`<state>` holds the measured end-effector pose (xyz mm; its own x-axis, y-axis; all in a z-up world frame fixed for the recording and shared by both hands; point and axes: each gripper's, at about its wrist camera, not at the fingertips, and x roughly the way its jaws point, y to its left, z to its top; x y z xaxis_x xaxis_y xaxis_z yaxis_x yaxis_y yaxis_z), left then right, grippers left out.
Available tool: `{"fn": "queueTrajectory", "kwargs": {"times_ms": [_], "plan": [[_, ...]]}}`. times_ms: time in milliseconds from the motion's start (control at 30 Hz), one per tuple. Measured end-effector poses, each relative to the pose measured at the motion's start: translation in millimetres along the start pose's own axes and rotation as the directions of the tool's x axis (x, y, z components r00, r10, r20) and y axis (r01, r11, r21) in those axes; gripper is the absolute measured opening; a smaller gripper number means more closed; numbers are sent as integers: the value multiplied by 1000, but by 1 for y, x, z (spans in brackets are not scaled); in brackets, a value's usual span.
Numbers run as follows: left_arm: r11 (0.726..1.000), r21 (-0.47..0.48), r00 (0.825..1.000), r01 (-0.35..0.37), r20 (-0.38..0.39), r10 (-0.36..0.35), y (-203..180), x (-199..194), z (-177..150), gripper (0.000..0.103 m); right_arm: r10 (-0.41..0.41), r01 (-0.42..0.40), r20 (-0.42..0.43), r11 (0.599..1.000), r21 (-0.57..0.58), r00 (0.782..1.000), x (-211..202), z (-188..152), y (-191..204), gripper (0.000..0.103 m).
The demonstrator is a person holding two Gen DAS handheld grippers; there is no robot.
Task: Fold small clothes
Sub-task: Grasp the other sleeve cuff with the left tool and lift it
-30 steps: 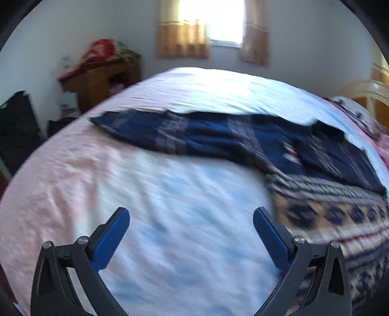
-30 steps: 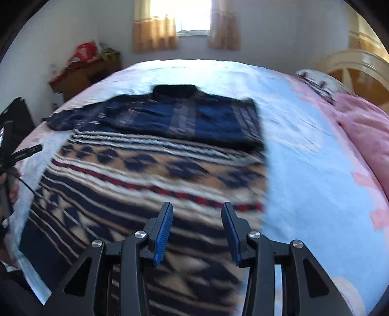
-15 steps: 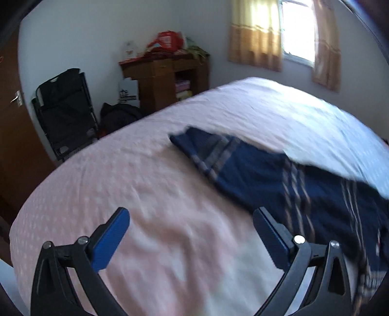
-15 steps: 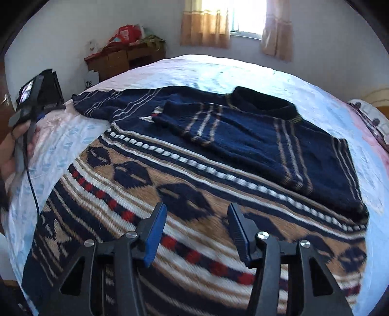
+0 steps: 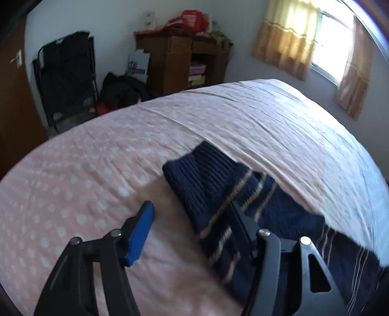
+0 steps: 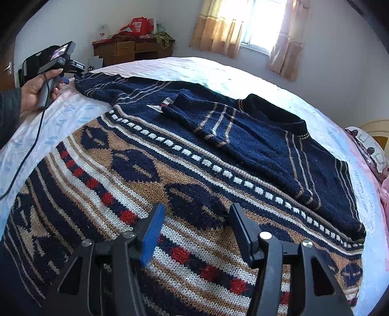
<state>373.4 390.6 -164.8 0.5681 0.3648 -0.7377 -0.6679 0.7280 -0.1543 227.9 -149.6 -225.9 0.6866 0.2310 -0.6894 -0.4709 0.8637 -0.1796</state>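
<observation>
- The sweater (image 6: 194, 170) lies flat on the bed (image 5: 243, 116), one sleeve already folded over its chest. It could bunch up if pulled hard.
- The other sleeve (image 5: 218, 194) lies out to the side. It could slip away, because the left gripper (image 5: 192, 218) is closing with only the sleeve's edge between its jaws, nothing pinched yet.
- The right gripper (image 6: 194, 218) is opening over the sweater's body, holding nothing. It could snag the wool.

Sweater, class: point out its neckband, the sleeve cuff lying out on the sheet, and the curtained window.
neckband (image 6: 274, 110), right wrist view, on the dark ribbed collar.
sleeve cuff (image 5: 201, 170), left wrist view, on the ribbed end.
window (image 6: 261, 21), right wrist view, on the bright pane.
</observation>
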Motion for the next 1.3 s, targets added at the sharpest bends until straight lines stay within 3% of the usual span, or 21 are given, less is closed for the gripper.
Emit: {"fn": "queueTrajectory", "kwargs": {"times_ms": [100, 133, 167, 200, 333, 600, 800, 1067, 1200, 1300], "plan": [[1000, 1, 1000, 5, 0, -5, -7, 4, 5, 64, 6, -6, -1, 1000, 25, 1000, 2, -1, -4, 67], [1000, 13, 1000, 3, -4, -3, -9, 4, 5, 55, 8, -8, 0, 999, 32, 1000, 2, -1, -5, 67], [999, 36, 1000, -2, -10, 3, -14, 5, 5, 33, 8, -8, 3, 999, 35, 1000, 2, -2, -5, 68], [999, 50, 1000, -6, -19, 7, -17, 6, 5, 23, 4, -4, 6, 999, 34, 1000, 2, -2, -4, 68], [1000, 8, 999, 27, -23, -27, -13, 2, 7, 10, -21, 21, 24, 1000, 18, 999, 0, -4, 0, 68], [995, -25, 995, 97, 2, -97, -6, -11, 8, 8, -16, 15, 28, 1000, 25, 999, 0, -6, -2, 69], [982, -37, 982, 183, 50, -181, -14, -40, 18, 7, -12, 12, 28, 1000, 29, 1000, 0, -6, -2, 69], [953, 57, 949, 298, 93, -302, -69, -99, 15, 7, 25, -26, 16, 998, 62, 1000, 0, -4, -8, 69], [933, 68, 931, 353, 80, -357, -91, -116, 8, 7, 97, -93, -21, 985, 146, 995, -3, 0, -21, 69], [913, 53, 912, 404, 50, -407, -104, -126, 0, 7, 101, -98, -10, 982, 162, 995, -14, 4, -29, 69]]}}
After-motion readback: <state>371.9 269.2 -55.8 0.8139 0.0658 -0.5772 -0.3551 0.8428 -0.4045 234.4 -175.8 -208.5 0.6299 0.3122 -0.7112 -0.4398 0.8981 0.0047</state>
